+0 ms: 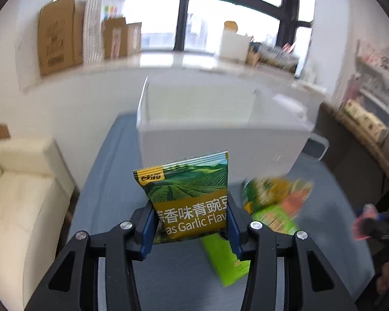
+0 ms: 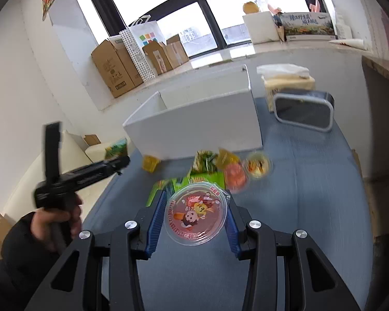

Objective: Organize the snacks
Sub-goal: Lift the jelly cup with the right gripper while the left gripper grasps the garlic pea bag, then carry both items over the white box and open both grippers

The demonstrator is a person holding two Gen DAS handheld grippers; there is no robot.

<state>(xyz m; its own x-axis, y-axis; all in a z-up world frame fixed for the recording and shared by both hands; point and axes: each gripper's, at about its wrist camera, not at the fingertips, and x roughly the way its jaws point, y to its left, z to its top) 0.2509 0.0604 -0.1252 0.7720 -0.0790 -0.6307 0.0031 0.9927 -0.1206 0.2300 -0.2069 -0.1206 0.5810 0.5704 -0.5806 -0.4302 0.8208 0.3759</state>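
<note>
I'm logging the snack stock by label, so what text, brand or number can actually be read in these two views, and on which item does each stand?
"as Garlic Flav", cut off at both ends, with Chinese "香味青豌": green pea bag in the left gripper.
"B12": lid of the jelly cup in the right gripper; its red rim text is too small.
Brand logo on the bag: blurred.
Cardboard boxes, windowsill poster, loose snack packets: print unreadable.
</note>
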